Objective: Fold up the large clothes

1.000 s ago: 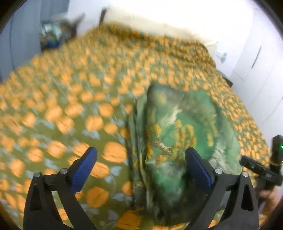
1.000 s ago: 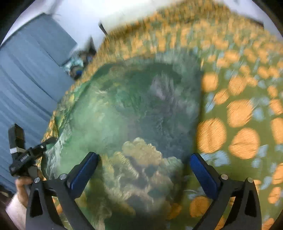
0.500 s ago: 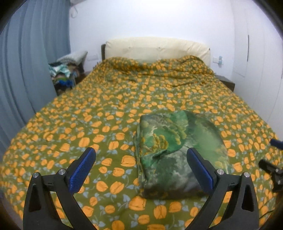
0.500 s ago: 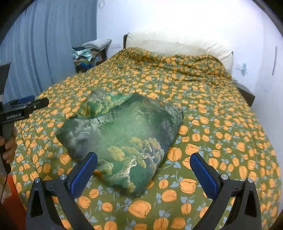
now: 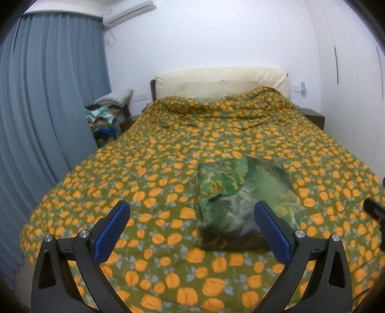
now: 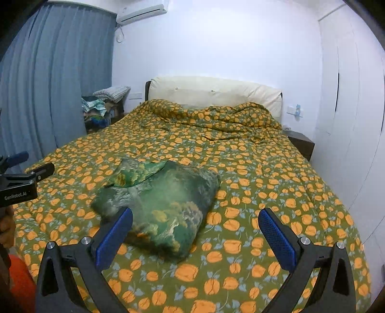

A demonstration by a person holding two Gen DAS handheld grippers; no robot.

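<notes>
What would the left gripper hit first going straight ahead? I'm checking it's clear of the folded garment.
Probably the bedspread, just left of the folded garment; depth is unclear. The left gripper is open.

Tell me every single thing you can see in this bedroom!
folded garment: one, green landscape print, lying on the bedspread nearest the grippers
bedspread: one, olive with orange spots, covering the bed
headboard: one, cream, against the back wall
curtain: one, grey-blue, left side
clothes pile: one, mixed colours, beside the bed by the curtain
air conditioner: one, white, high on the wall
nightstand: one, dark, right of the bed
wardrobe doors: white, right wall
left gripper: black with blue pads, open, empty
right gripper: black with blue pads, open, empty
</notes>
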